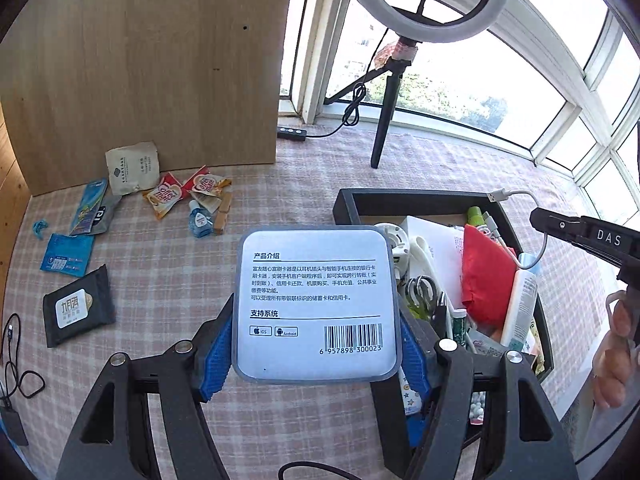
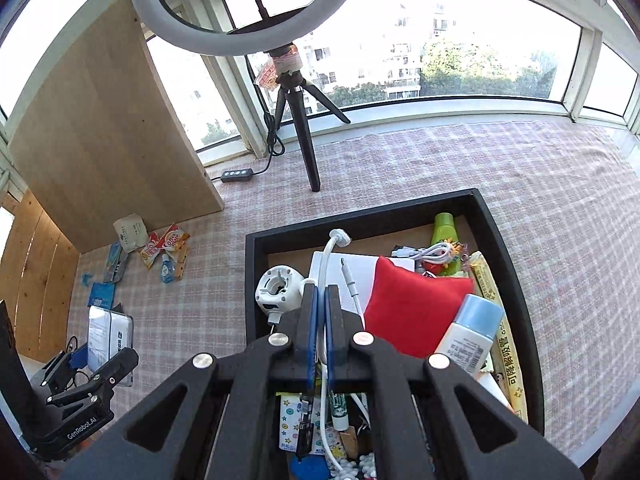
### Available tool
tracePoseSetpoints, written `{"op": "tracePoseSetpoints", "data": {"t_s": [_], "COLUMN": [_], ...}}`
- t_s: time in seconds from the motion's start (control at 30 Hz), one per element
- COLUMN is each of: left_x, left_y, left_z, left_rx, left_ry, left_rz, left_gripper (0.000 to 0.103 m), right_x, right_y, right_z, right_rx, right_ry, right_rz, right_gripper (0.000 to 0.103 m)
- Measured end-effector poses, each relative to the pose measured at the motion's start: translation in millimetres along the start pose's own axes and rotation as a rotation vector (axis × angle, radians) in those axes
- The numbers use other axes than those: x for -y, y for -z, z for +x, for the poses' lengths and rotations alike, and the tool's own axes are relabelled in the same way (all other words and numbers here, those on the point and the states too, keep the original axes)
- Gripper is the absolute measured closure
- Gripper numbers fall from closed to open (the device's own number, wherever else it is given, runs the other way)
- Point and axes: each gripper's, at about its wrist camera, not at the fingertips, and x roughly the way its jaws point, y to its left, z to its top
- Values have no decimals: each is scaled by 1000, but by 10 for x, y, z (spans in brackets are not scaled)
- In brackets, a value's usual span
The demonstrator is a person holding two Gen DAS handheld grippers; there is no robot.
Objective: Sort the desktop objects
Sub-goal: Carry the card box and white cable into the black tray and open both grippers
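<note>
Above the checked tablecloth, between the black tray and the sorted packets, the left gripper grasped a flat clear-rimmed product box, its blue pads pressed on the 2 side edges. The box was lifted clear of the tray, so the step in hand seemed to be carrying 1 item out toward a group on the cloth. The next move probably called for choosing a free place near the black wipes pack and lowering the box flat before letting go.

The right gripper was clenched on a white USB cable over the tray, the plug arching above the fingers. This cable looked like the next thing to come out, and it may drag on the red pouch.

The box label showed Chinese headings, small iOS and Android marks, and a barcode reading 6 957898 300023. 2 red sachets read "Coffee mate". The right tool carried "DAS" in the left view, and the left tool carried "GenRobot.AI" in the right view.
</note>
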Motion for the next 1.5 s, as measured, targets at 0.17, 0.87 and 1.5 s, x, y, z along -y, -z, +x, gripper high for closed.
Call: {"op": "tracePoseSetpoints", "data": {"t_s": [0.17, 0.87, 1.5], "left_x": [628, 1232, 180], "left_y": [-81, -170, 90], "left_z": [112, 466, 183], "left_rx": [-10, -79, -74], "left_ry": [37, 28, -52], "left_rz": [80, 161, 31], "left_gripper": [36, 35, 36], "right_x": [407, 1053, 342], "right_y": [-154, -338, -45], "right_z": [4, 180, 69], "right_rx": [4, 7, -8], "right_ry": [33, 50, -35], "right_rz": [30, 124, 52], "right_gripper": [99, 67, 67]}}
